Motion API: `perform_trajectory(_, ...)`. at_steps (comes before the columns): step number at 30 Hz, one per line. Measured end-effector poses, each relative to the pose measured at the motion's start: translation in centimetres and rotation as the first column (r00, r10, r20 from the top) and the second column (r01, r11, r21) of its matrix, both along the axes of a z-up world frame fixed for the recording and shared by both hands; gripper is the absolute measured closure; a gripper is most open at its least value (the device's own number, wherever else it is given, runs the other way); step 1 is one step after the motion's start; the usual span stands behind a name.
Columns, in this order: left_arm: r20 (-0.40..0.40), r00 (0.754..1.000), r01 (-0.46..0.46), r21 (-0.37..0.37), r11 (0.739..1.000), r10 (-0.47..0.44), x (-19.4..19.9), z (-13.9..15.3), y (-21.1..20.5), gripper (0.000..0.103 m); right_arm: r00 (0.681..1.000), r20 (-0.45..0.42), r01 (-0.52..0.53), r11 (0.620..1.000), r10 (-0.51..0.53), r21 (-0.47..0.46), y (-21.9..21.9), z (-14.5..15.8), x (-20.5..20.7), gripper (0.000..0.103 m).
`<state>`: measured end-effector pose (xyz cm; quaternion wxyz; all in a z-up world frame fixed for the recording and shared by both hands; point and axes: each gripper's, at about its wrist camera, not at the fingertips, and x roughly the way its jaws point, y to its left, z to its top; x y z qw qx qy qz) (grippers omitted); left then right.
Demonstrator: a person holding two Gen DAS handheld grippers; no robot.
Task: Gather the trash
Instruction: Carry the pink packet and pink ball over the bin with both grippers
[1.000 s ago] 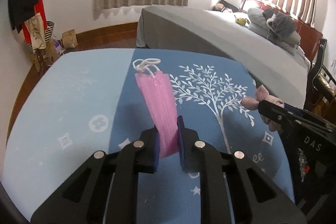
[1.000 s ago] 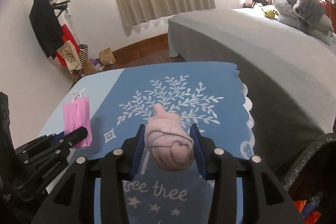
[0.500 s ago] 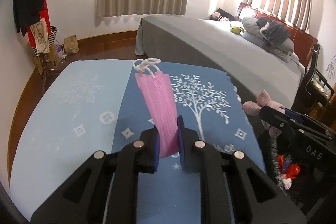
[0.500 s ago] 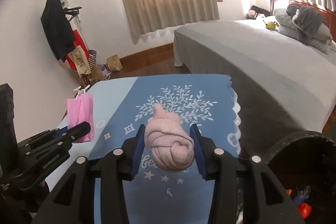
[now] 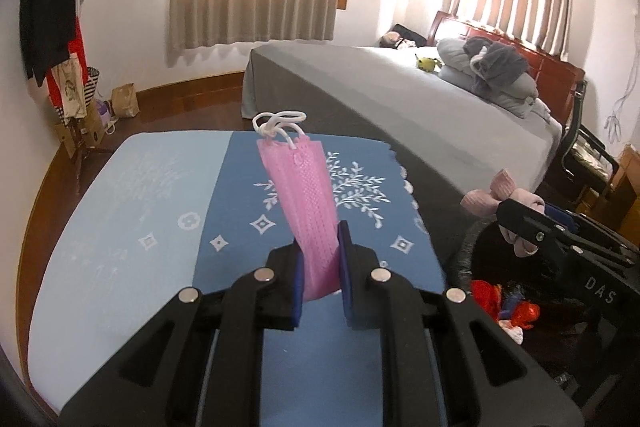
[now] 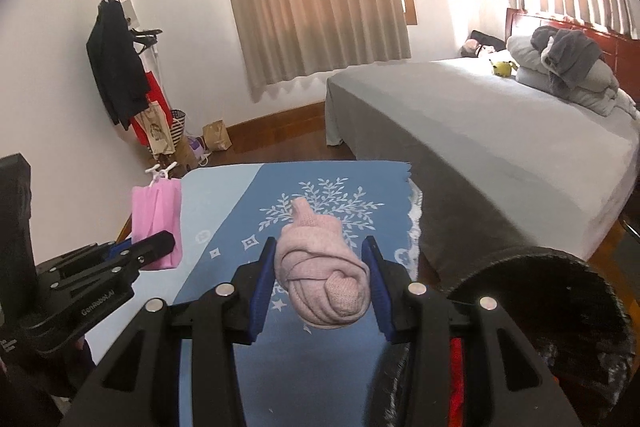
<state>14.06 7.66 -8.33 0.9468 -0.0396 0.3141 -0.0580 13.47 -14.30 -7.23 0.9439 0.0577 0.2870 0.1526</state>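
Clearly the bin (image 6: 560,307) lies at four o'clock of the right gripper (image 6: 320,287), nearer it (fingers clamped on the knotted sock (image 6: 320,275)); the left gripper (image 5: 320,267) pinches the upright pink mask (image 5: 308,203).

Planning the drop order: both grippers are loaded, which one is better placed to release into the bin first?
Right. The right gripper, shut on the knotted pink sock, is at the black bin rim. The left gripper holds the pink mask over the blue table.
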Motion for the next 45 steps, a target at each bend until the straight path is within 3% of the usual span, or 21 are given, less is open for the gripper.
perform_trajectory(26, 0.075, 0.981, 0.180, 0.011, 0.984, -0.181, -4.4, 3.2, -7.6, 0.089, 0.990, 0.074, 0.120, 0.993, -0.120, 0.009, -6.7, 2.6, -6.0, 0.060)
perform_trajectory(45, 0.093, 0.930, 0.356, 0.031, 0.934, -0.357, -4.9, 2.7, -15.6, 0.089, 0.960, 0.072, 0.273, 0.962, -0.272, -0.010, -13.7, 2.2, -8.7, 0.060)
